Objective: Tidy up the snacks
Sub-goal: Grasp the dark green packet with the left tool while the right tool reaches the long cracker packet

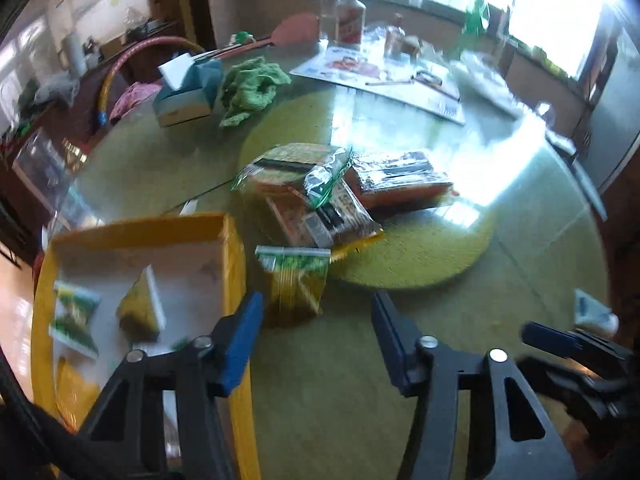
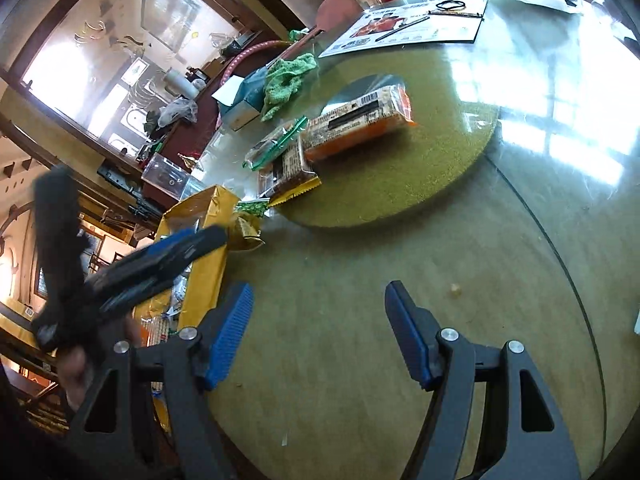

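Both the left tongs (image 1: 316, 316) and right tongs (image 2: 320, 308) gape empty above the table (image 1: 360, 380), three snack packs (image 1: 320, 196) piled on the round mat (image 1: 440, 248), one green packet (image 1: 294, 280) beside the yellow box (image 1: 236, 264).

Left wrist view is motion-smeared throughout. Green packet (image 1: 294, 280) beside the box (image 1: 236, 264) is streaked, print unreadable. Box is cut off at the lower left; the left gripper (image 1: 316, 324) frame hides its near corner. Packets inside the box (image 1: 74, 320) are blurred, can't tell what they are. Right gripper (image 1: 560, 344) shows only as a blurred finger at the right edge.

Right wrist view: left gripper (image 2: 160, 256) is a dark blur covering most of the box (image 2: 208, 208); jaw spacing unreadable there. Hand (image 2: 76, 372) behind it is smeared. Small crumb (image 2: 455, 289) on the table (image 2: 360, 300) too small to identify. White item (image 2: 637, 322) cut off at the right edge.
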A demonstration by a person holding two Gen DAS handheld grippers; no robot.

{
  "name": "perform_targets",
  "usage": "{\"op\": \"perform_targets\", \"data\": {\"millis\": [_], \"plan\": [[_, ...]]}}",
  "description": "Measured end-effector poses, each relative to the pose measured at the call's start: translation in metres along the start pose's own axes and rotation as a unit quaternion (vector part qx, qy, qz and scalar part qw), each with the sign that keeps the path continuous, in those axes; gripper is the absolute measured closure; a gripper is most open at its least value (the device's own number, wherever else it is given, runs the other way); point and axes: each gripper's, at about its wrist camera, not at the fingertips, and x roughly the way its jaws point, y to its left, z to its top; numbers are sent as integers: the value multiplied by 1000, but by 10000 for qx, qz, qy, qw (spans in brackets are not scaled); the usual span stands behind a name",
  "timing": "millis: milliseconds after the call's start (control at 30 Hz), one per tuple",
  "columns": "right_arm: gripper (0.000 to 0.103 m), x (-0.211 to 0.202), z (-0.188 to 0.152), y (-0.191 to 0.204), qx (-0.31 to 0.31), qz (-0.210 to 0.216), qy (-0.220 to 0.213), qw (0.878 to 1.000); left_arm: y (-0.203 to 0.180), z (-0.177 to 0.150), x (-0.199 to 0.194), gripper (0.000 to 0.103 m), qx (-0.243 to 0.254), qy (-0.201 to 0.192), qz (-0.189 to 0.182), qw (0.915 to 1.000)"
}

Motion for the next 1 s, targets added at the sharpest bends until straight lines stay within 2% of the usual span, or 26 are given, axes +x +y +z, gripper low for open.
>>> {"op": "perform_targets", "data": {"millis": [67, 100, 167, 200, 400, 567, 633, 700, 800, 900, 933, 1000], "plan": [[34, 0, 0, -1, 8, 37, 27, 10000, 1, 6, 14, 49, -22, 194, 74, 9998], [34, 0, 0, 0, -15, 38, 35, 10000, 5, 11, 24, 49, -141, 411, 10, 9991], [34, -1, 0, 1, -63, 16, 18, 10000, 9, 13, 38, 51, -197, 621, 142, 9978], [34, -2, -1, 2, -75, 28, 18, 10000, 10, 16, 42, 64, -239, 648, 173, 9975], [34, -2, 1, 0, -126, -39, 6, 9999, 14, 7, 35, 69, -290, 597, -28, 9978], [34, 7, 13, 0, -219, -184, 79, 9996, 24, -38, -22, 69, -696, 109, -782, 9944], [34, 15, 26, 3, -367, -219, 133, 9990, 31, -60, -48, 69, -975, -138, -1110, 9889], [34, 26, 43, 8, -532, -368, 188, 9977, 35, -84, -67, 69, -1152, -373, -1249, 9848], [34, 44, 72, 16, -883, -637, 225, 9938, 46, -120, -86, 69, -1613, -468, -1583, 9730], [34, 73, 111, 26, -1146, -923, 306, 9886, 53, -137, -101, 69, -1848, -565, -1842, 9637], [34, 88, 129, 30, -1232, -1086, 345, 9858, 56, -142, -109, 69, -1862, -660, -1821, 9632], [34, 108, 148, 31, -1291, -1143, 433, 9841, 65, -148, -122, 69, -1895, -838, -1719, 9631]]}}
